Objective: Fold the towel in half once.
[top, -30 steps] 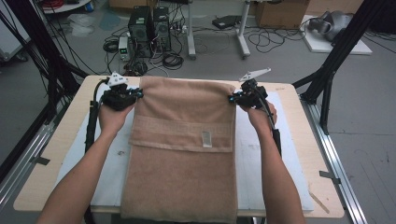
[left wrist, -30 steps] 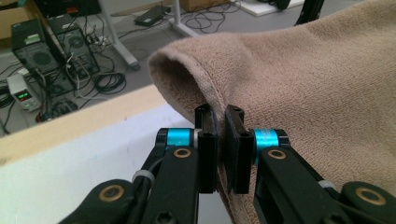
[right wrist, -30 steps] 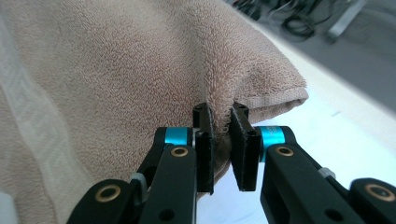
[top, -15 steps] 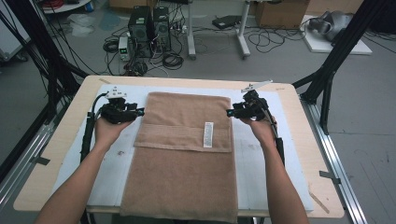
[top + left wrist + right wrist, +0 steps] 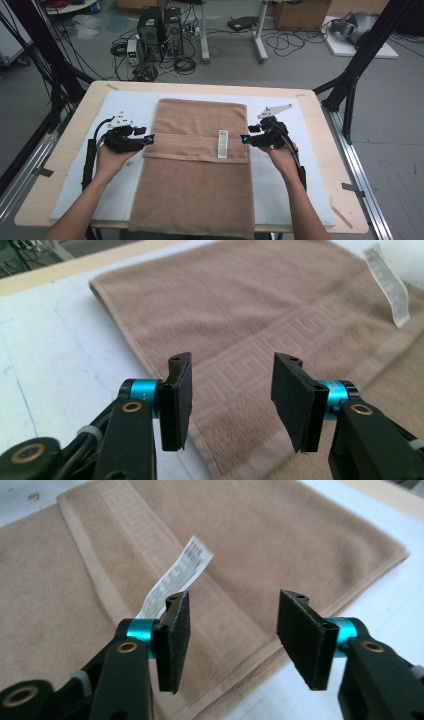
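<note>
Two grippers sit low at the folded edge of a tan towel (image 5: 199, 165); towel lies centred on a white mat (image 5: 75, 185) over the wooden table (image 5: 55, 150), far part doubled back toward the person, near end hanging off the table at 6 o'clock and cut by the frame; left gripper (image 5: 148, 138) at the towel's 9 o'clock side, right gripper (image 5: 245, 139) at 3 o'clock; both sets of jaws have just been opening, now parted with nothing between them, towel border below the pads (image 5: 181, 390); white care label (image 5: 223, 143) on the fold, near the right gripper, print too small to read; beyond the table at 12 o'clock: computer towers (image 5: 160, 27), tangled cables (image 5: 185, 62), cardboard boxes, partly cropped; black frame struts at 2 and 10 o'clock.
</note>
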`<state>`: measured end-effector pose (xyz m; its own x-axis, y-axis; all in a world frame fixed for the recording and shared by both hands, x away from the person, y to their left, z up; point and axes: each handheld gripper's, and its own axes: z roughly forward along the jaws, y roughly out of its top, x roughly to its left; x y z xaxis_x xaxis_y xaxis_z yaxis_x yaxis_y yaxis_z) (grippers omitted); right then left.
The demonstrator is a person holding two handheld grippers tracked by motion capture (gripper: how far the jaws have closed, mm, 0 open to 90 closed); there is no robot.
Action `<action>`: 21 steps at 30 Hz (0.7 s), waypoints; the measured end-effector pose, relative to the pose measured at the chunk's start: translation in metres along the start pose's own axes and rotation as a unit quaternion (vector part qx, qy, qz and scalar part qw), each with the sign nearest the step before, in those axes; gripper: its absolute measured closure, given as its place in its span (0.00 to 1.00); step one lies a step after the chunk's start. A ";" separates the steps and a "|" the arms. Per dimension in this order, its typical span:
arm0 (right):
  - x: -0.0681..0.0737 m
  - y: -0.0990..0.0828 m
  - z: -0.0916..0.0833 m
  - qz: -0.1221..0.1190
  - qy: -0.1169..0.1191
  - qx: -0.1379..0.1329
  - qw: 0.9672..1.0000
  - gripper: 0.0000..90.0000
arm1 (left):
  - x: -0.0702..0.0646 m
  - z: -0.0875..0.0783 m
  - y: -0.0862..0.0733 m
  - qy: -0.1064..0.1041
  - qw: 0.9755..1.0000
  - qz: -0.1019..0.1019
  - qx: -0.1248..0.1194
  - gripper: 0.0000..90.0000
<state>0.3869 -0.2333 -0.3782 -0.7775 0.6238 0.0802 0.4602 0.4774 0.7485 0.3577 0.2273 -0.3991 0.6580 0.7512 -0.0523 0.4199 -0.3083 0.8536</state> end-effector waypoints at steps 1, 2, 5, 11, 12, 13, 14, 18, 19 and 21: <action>0.002 -0.003 0.001 -0.007 0.000 0.003 1.000 0.51 | -0.002 -0.001 -0.001 -0.002 1.000 0.001 -0.001 0.56; 0.005 -0.005 0.001 -0.008 -0.002 0.006 1.000 0.51 | -0.004 -0.001 -0.003 -0.003 1.000 0.004 0.000 0.56; 0.009 -0.012 0.002 -0.010 0.001 0.005 1.000 0.51 | -0.009 0.000 -0.009 -0.006 1.000 0.009 0.010 0.55; 0.014 -0.023 0.009 -0.010 0.008 0.012 1.000 0.51 | -0.015 0.002 -0.021 -0.011 1.000 0.012 0.019 0.55; 0.015 -0.025 0.011 -0.010 0.010 0.015 1.000 0.52 | -0.016 0.003 -0.023 -0.013 1.000 0.012 0.023 0.55; 0.016 -0.027 0.013 -0.011 0.013 0.018 1.000 0.53 | -0.016 0.004 -0.024 -0.013 0.999 0.013 0.029 0.55; 0.017 -0.029 0.015 -0.011 0.014 0.021 1.000 0.53 | -0.016 0.005 -0.025 -0.014 0.999 0.013 0.034 0.55; 0.019 -0.037 0.027 -0.009 0.015 0.039 0.999 0.55 | -0.017 0.012 -0.028 -0.017 0.998 0.019 0.049 0.59; 0.019 -0.039 0.029 -0.008 0.017 0.041 0.999 0.56 | -0.016 0.014 -0.029 -0.019 0.998 0.020 0.054 0.59; 0.018 -0.042 0.034 -0.010 0.017 0.050 0.999 0.59 | -0.015 0.017 -0.031 -0.020 0.998 0.014 0.056 0.62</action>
<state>0.3678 -0.2212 -0.4306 -0.8008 0.5922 0.0896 0.4830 0.5499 0.6814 0.3454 0.2158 -0.4338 0.6944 0.7177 -0.0516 0.4668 -0.3948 0.7913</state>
